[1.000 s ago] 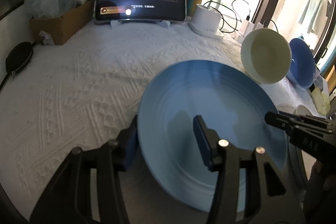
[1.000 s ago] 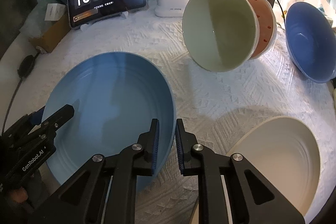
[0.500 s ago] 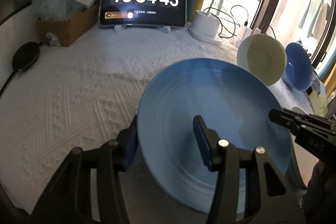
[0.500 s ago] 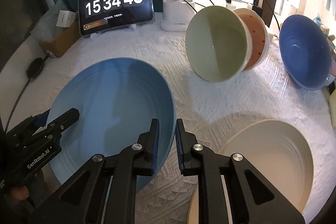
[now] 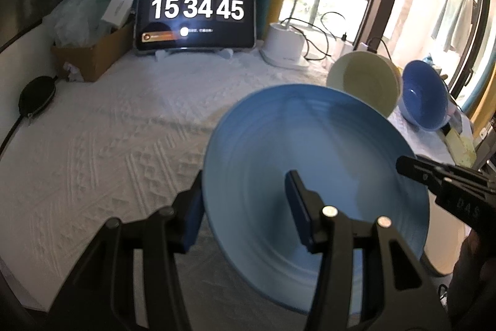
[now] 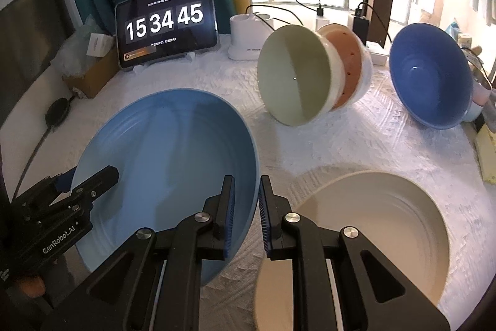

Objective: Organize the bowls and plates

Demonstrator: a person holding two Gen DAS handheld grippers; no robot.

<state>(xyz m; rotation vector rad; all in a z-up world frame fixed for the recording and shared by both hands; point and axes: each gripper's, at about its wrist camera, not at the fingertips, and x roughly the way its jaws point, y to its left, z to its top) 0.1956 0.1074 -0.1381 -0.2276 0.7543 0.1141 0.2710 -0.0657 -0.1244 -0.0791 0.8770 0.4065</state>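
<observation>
Plate, light blue [image 6: 161, 163]: held off the white textured cloth [image 5: 102, 129] between my two grippers, tilted, its hollow side facing both cameras. My right gripper [image 6: 246, 207] has its jaws nearly together, clamped on the plate's right rim; one blue pad lies inside the rim, the other outside. My left gripper [image 5: 245, 207] stands with its jaws partway apart, astride the plate's left rim: one finger behind the plate, one in front over its face. Whether those pads actually press on the plate, I cannot tell.

All positions below are taken from the blue plate, as seen in the right wrist view.

- Cream plate [image 6: 372, 225]: just beside it to the right, lying flat on the cloth, partly hidden by my right gripper's fingers.
- Pale green bowl [image 6: 294, 79]: beyond it and to the right, tipped on its side, mouth toward the camera. A bowl with an orange inside [image 6: 348, 64] is nested directly behind it, touching.
- Dark blue bowl [image 6: 431, 76]: farther right again, well apart, also tipped up on edge.
- Tablet clock [image 6: 164, 20]: beyond it at the back of the cloth, propped upright, reading 15 34 45.
- White charger base [image 6: 245, 36]: right of the tablet, with black cables running from it.
- Cardboard box [image 5: 93, 51]: beyond and to the left, with plastic wrap and a small white carton in it.
- Black round pouch [image 5: 37, 95]: far left, at the cloth's edge.
</observation>
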